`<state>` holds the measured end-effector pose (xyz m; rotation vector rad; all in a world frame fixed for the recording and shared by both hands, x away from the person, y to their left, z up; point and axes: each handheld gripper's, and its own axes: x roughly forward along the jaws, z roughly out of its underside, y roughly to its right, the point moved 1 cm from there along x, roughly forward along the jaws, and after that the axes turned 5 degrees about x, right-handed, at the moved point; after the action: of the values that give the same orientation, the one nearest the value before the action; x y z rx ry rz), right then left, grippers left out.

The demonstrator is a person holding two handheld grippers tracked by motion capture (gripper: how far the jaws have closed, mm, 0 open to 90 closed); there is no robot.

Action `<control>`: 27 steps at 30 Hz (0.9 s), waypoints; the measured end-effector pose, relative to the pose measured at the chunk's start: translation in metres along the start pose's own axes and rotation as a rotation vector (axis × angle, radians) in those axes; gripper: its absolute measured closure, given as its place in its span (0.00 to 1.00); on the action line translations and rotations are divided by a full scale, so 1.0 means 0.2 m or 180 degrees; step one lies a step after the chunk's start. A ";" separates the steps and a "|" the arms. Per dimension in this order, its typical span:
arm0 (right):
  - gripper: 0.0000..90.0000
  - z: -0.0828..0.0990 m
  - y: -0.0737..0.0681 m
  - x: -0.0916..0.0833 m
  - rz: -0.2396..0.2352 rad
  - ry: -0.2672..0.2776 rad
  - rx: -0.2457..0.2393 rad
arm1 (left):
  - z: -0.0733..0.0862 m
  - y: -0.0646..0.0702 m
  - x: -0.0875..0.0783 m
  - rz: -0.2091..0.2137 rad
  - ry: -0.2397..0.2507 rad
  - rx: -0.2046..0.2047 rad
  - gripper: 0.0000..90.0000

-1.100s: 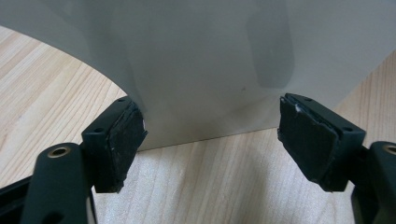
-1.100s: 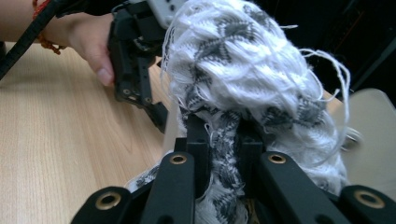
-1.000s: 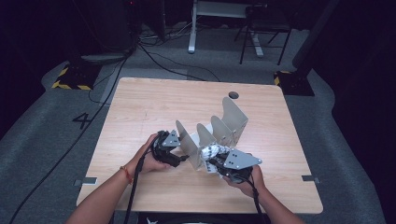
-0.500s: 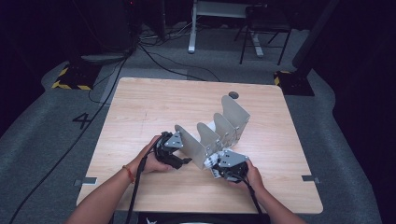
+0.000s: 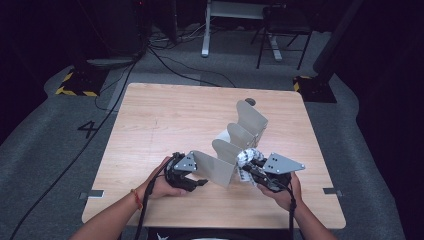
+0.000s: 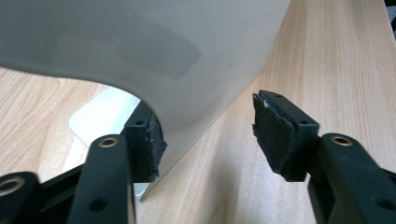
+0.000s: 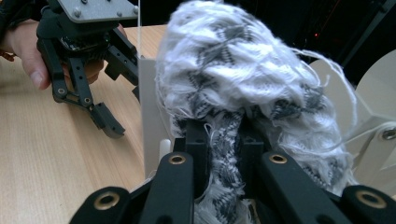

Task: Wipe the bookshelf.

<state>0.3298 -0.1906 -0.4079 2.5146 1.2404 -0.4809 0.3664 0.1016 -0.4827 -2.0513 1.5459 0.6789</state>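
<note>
A grey metal rack (image 5: pixel 234 141) with several upright curved dividers stands on the wooden table (image 5: pixel 165 120). My left gripper (image 5: pixel 199 172) is at the near-left corner of the front divider (image 6: pixel 187 56). Its jaws have just been closing, with the plate's edge between them. The left pad (image 6: pixel 152 140) lies against the plate and the right pad (image 6: pixel 275 133) stands apart. My right gripper (image 5: pixel 248 171) is shut on a white and grey knitted cloth bundle (image 5: pixel 248 156), held just behind the front divider. In the right gripper view, the bundle (image 7: pixel 233 60) bulges above the jaws of my right gripper (image 7: pixel 223 135).
The right gripper view also takes in my left gripper (image 7: pixel 122 95) and the hand holding it, beyond the divider's edge (image 7: pixel 152 102). A small dark disc (image 5: pixel 250 102) lies at the table's far edge. Bare wood stretches to the left and far side of the rack.
The left jaws have narrowed around the front divider's edge and that hand has slid slightly nearer. The right gripper has shifted to the right with the cloth bundle.
</note>
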 end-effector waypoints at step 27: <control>0.89 0.07 -0.09 -0.18 -0.0051 0.0107 0.0135 | 0.01 0.03 0.06 0.0103 0.0108 -0.0095 0.81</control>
<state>0.2935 -0.2112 -0.4069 2.5598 1.2763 -0.4753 0.3624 0.0926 -0.4916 -2.0738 1.6004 0.6864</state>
